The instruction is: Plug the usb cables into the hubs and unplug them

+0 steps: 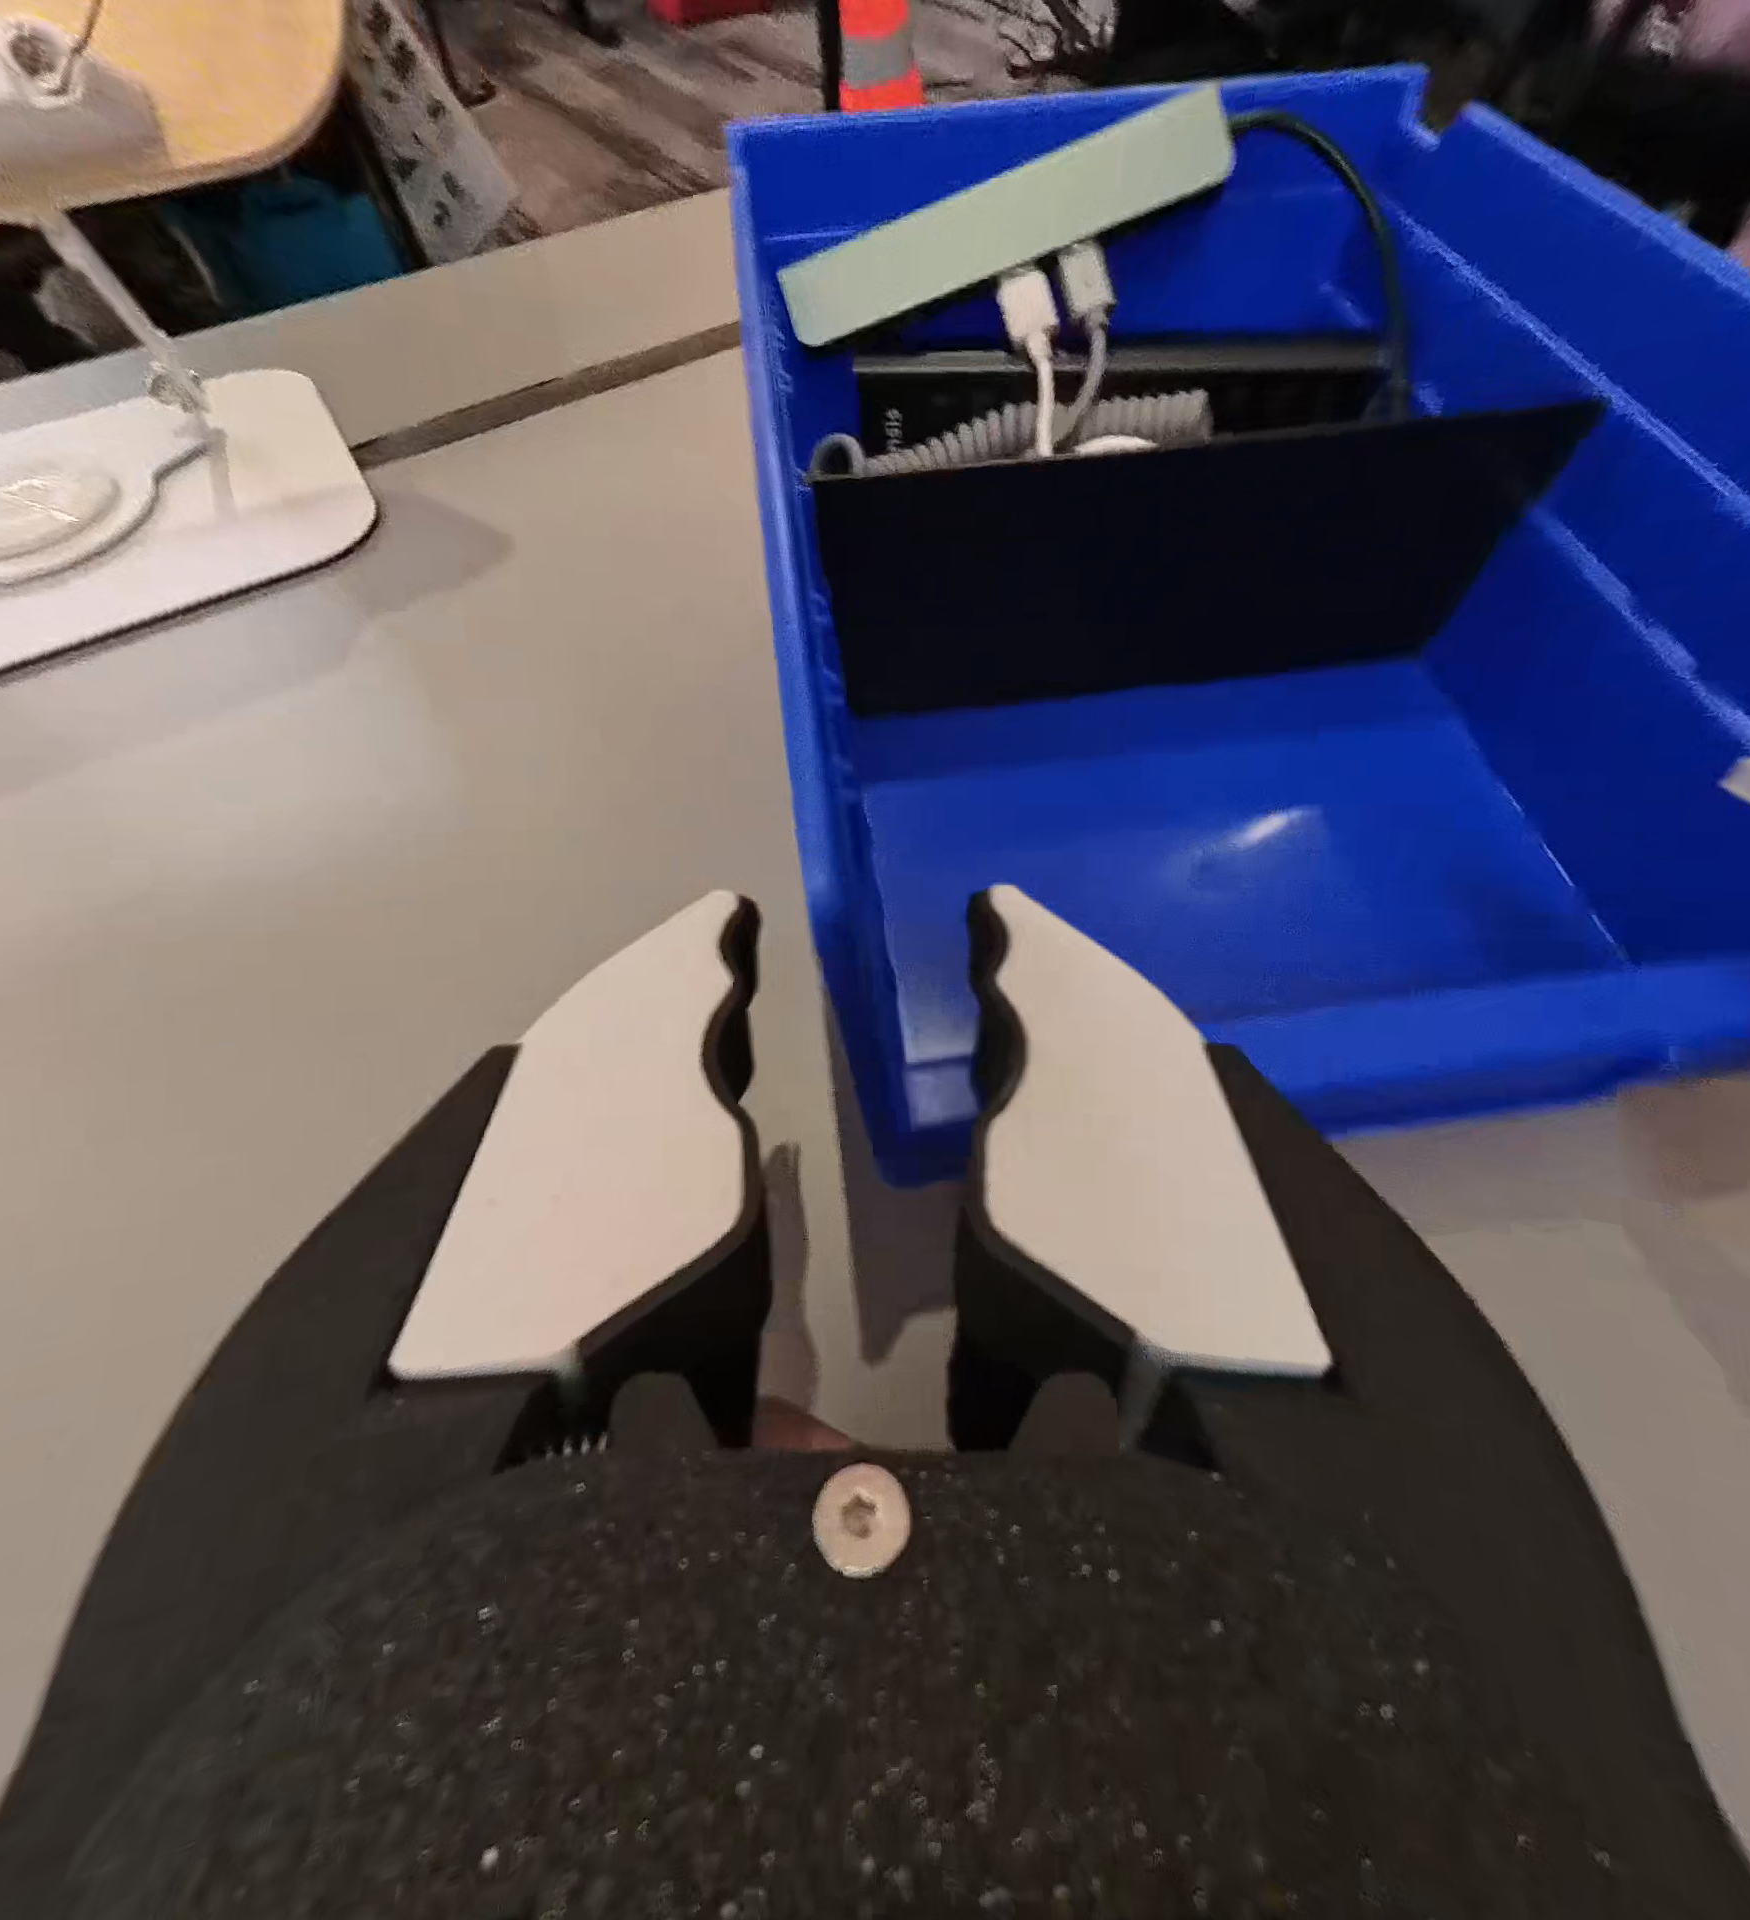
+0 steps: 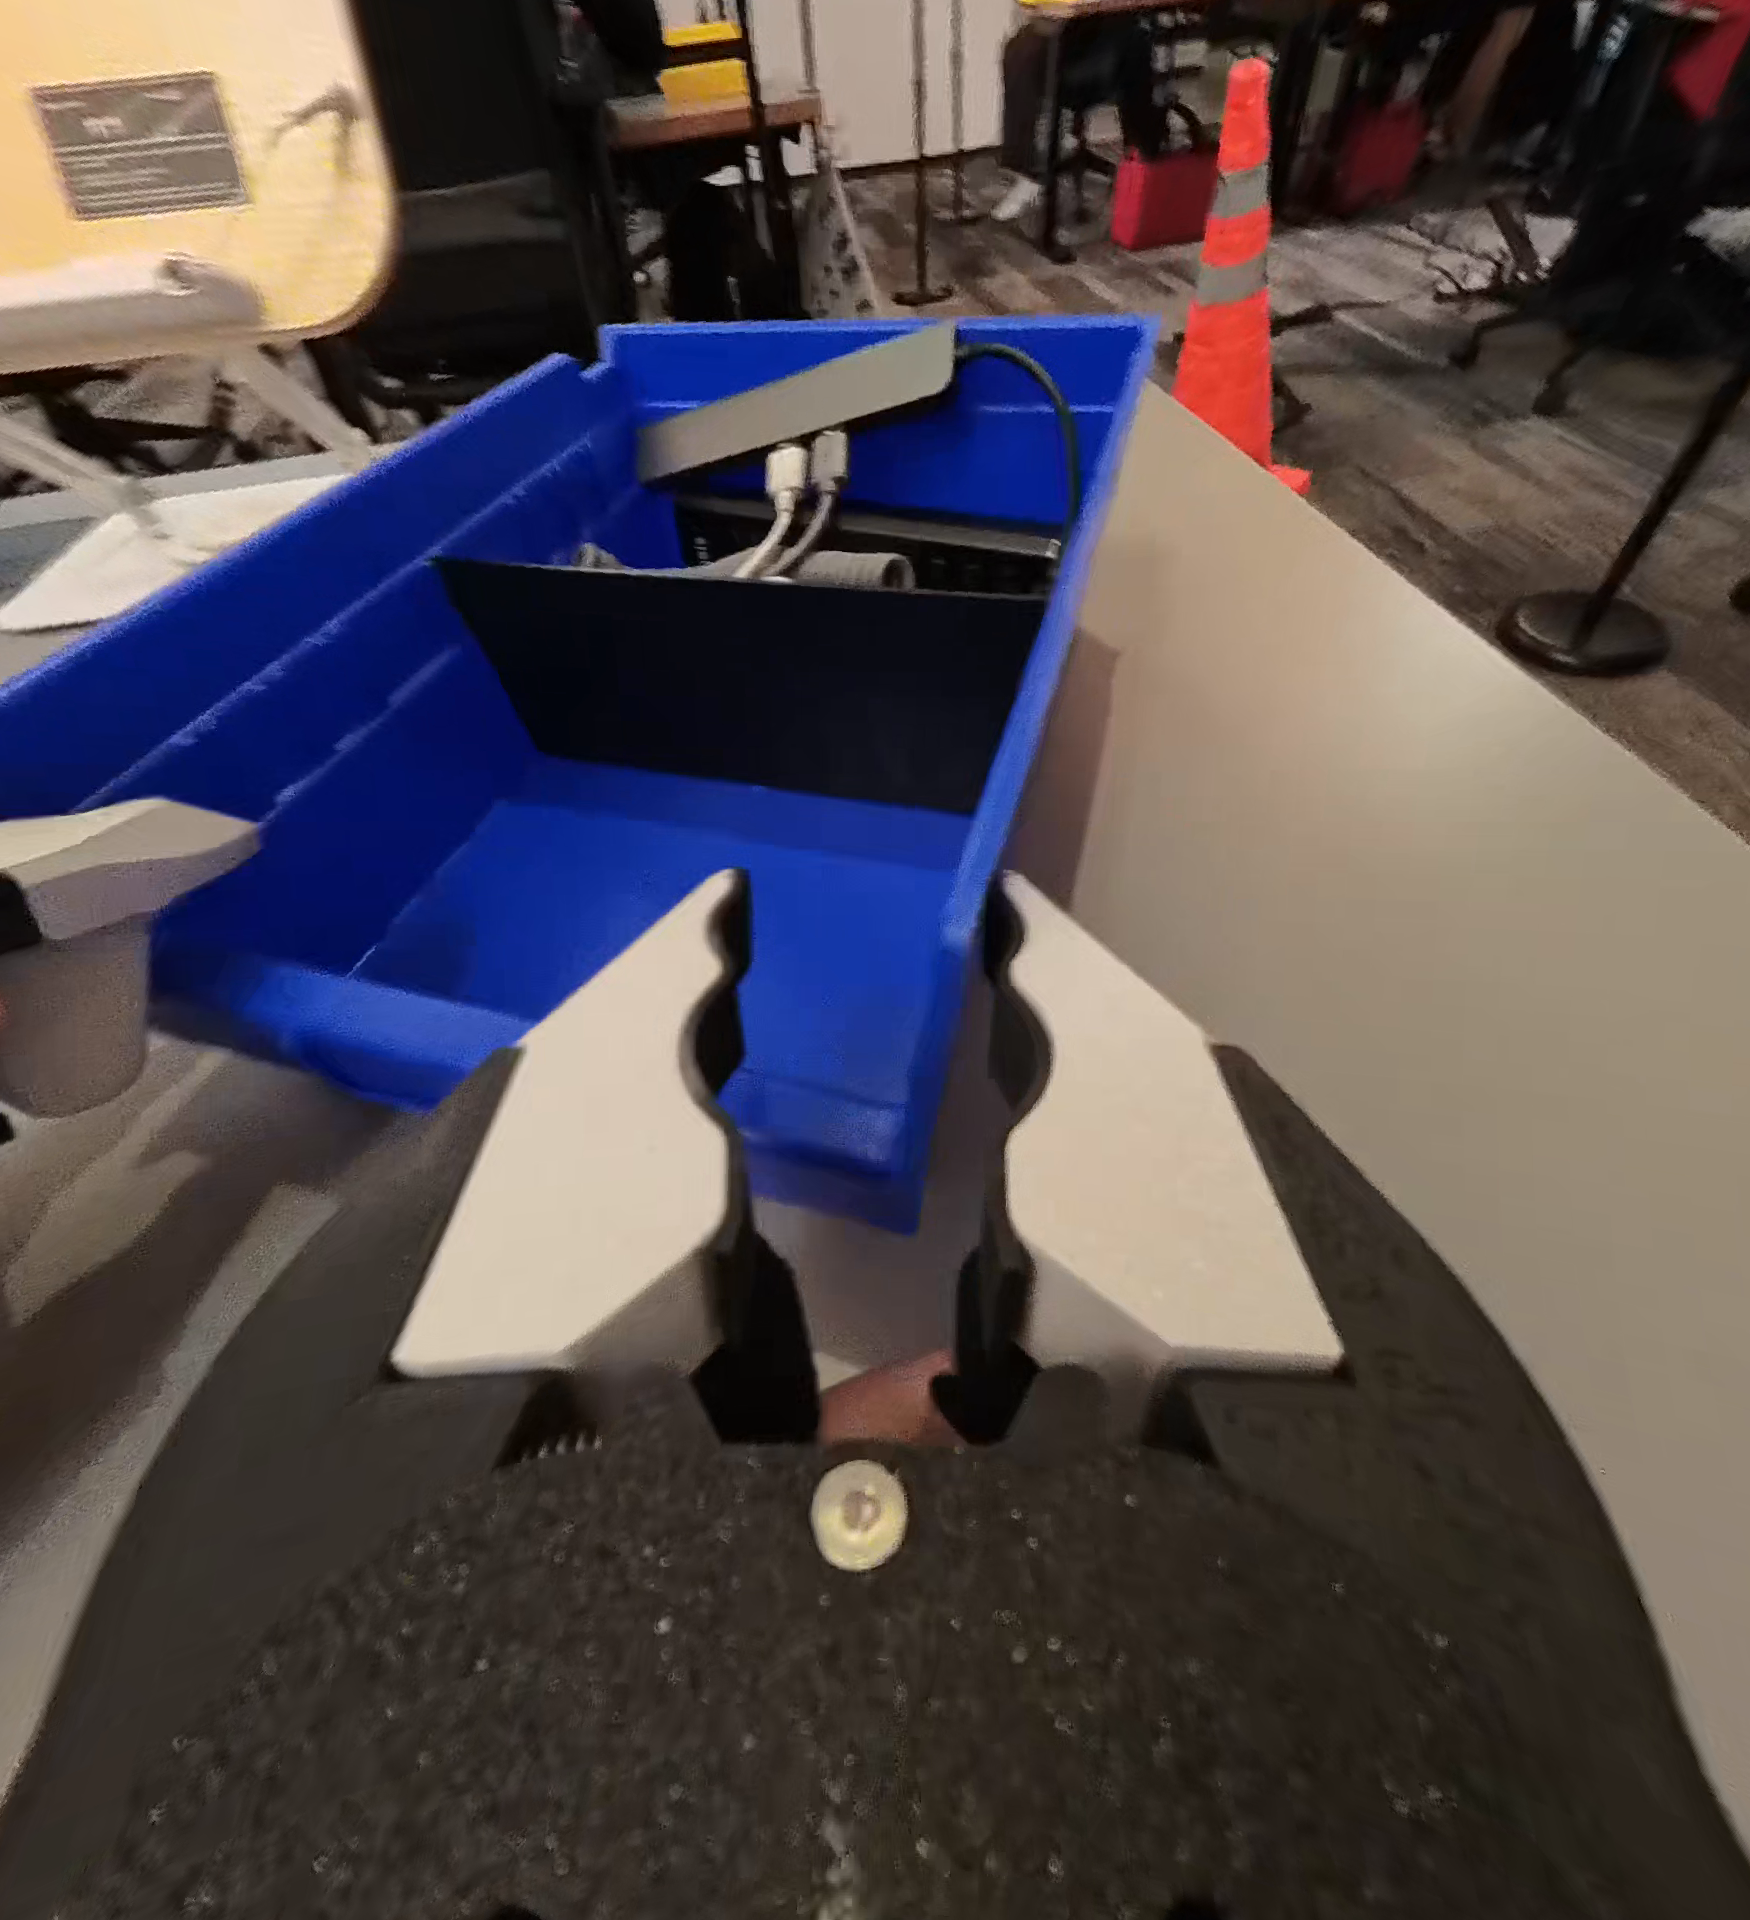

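A flat grey USB hub (image 1: 1006,213) leans across the far compartment of a blue bin (image 1: 1473,727). A white plug (image 1: 1027,301) and a grey plug (image 1: 1087,281) sit in its side, and a black lead (image 1: 1370,218) runs from its end. A black hub (image 1: 1110,384) and a coiled grey cable (image 1: 1110,421) lie below. The right wrist view shows the hub (image 2: 798,405), both plugs (image 2: 809,462) and the bin (image 2: 258,665). My left gripper (image 1: 863,914) is open and empty by the bin's near left corner. My right gripper (image 2: 869,896) is open and empty at its near right corner.
A black divider (image 1: 1162,551) splits the bin; the near compartment is bare. A white stand with a round pad (image 1: 71,520) is on the grey table (image 1: 435,831) at left. The table's right edge (image 2: 1473,665) drops to the floor with an orange cone (image 2: 1229,270). From either gripper's tips it is about 25 cm to the hub (image 2: 798,405). Look for it in the left wrist view (image 1: 1034,212) too.
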